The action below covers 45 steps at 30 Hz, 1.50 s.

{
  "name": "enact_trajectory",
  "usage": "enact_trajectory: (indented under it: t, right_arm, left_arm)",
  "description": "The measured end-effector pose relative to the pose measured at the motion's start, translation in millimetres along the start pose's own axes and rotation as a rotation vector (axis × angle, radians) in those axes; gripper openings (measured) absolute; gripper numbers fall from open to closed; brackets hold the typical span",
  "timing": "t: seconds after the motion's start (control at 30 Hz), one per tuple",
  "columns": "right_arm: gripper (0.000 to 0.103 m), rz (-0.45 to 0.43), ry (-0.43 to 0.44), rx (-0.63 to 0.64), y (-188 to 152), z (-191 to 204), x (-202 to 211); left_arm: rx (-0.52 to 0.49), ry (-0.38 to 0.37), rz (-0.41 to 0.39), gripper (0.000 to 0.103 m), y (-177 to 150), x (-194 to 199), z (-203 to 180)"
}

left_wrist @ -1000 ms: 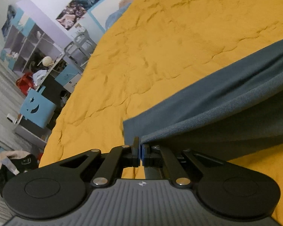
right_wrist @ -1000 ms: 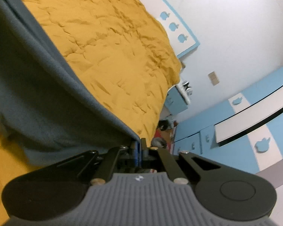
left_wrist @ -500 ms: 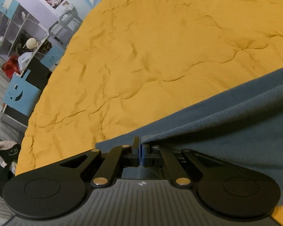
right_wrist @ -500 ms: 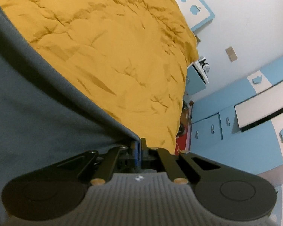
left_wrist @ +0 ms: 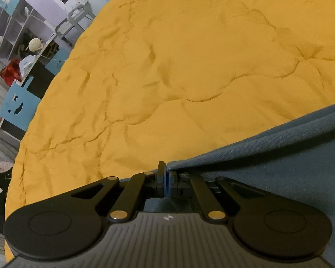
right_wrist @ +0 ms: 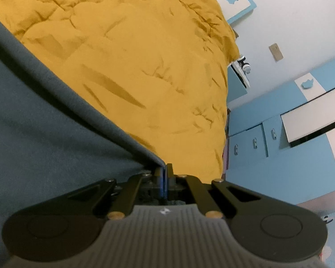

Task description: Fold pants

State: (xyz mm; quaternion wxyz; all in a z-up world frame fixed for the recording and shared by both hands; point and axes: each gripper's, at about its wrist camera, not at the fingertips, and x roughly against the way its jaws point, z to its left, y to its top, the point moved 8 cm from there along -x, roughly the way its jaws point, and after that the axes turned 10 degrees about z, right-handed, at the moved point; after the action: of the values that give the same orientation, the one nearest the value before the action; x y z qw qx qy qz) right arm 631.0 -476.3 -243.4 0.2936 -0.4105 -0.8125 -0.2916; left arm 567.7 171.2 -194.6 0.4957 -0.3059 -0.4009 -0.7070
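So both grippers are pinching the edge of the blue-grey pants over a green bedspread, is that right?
Not quite: the bedspread is mustard yellow, not green, as both wrist views show. The rest holds: the left gripper and the right gripper each pinch an edge of the blue-grey pants, though the left jaws have just been opening slightly with the cloth between them.

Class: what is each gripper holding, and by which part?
Both hold the grey-blue pants: left gripper and right gripper each pinch a corner of its edge.
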Motion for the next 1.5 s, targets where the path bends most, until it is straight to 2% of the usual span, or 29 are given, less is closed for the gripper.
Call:
enact_trajectory:
  t: [0.1, 0.13, 0.17, 0.2, 0.23, 0.3, 0.4, 0.47, 0.57, 0.7, 0.73, 0.83, 0.9, 0.93, 0.97, 1.0, 1.03, 1.07, 1.13, 1.23, 1.4, 1.5]
  right_arm:
    - [0.000, -0.007, -0.016, -0.028, 1, 6, -4]
    - [0.004, -0.011, -0.023, -0.039, 1, 6, -4]
    - [0.022, -0.006, -0.029, -0.047, 1, 6, -3]
    - [0.042, -0.008, -0.055, -0.055, -1, 3, -1]
    - [0.050, -0.023, -0.086, -0.067, -3, -2, 5]
    - [0.052, -0.041, -0.067, -0.123, -9, -11, 19]
    - [0.052, -0.093, 0.036, -0.235, -19, -16, 57]
    - [0.051, -0.126, 0.136, -0.282, -29, -5, 86]
    - [0.051, -0.153, 0.312, -0.361, -44, 25, 128]
    - [0.051, -0.179, 0.479, -0.422, -60, 79, 176]
    - [0.051, -0.181, 0.510, -0.445, -64, 90, 184]
    - [0.051, -0.186, 0.526, -0.513, -73, 121, 204]
    - [0.052, -0.180, 0.542, -0.574, -82, 133, 213]
    - [0.052, -0.172, 0.544, -0.594, -87, 139, 216]
    - [0.052, -0.160, 0.540, -0.606, -91, 144, 217]
    - [0.052, -0.148, 0.536, -0.610, -95, 149, 217]
    - [0.052, -0.135, 0.532, -0.610, -99, 153, 216]
    - [0.052, -0.121, 0.525, -0.607, -102, 156, 214]
    - [0.052, -0.102, 0.512, -0.605, -110, 155, 211]
    - [0.052, -0.091, 0.497, -0.607, -110, 146, 200]
    - [0.052, -0.104, 0.465, -0.630, -105, 134, 195]
    - [0.052, -0.108, 0.458, -0.630, -101, 133, 193]
  left_arm:
    - [0.007, 0.029, -0.023, 0.037, -1, -2, 2]
    - [0.015, 0.046, -0.036, 0.055, -3, 0, 6]
    - [0.025, 0.044, -0.069, 0.067, -4, 6, 11]
    - [0.039, 0.016, -0.098, 0.072, -6, 13, 17]
    - [0.065, -0.026, -0.117, 0.074, -9, 23, 25]
    - [0.131, -0.115, -0.139, 0.074, -16, 44, 42]
    - [0.197, -0.255, -0.200, 0.074, -38, 82, 61]
    - [0.175, -0.322, -0.248, 0.074, -61, 106, 64]
    - [0.114, -0.325, -0.295, 0.074, -97, 119, 58]
    - [0.058, -0.278, -0.303, 0.074, -131, 103, 34]
    - [0.051, -0.262, -0.303, 0.074, -134, 96, 26]
    - [0.051, -0.247, -0.299, 0.074, -134, 78, 11]
    - [0.050, -0.244, -0.292, 0.072, -129, 67, 2]
    - [0.040, -0.231, -0.292, 0.065, -127, 63, 0]
    - [0.033, -0.206, -0.295, 0.042, -127, 59, -1]
    - [0.029, -0.200, -0.298, 0.029, -129, 59, -1]
    - [0.032, -0.223, -0.308, 0.013, -128, 59, 2]
    - [0.047, -0.256, -0.324, 0.008, -129, 61, 8]
    - [0.087, -0.303, -0.366, 0.006, -129, 71, 25]
    - [0.146, -0.381, -0.373, 0.006, -121, 76, 58]
    - [0.245, -0.342, -0.329, 0.005, -88, 58, 121]
    - [0.305, -0.312, -0.275, 0.005, -67, 35, 148]
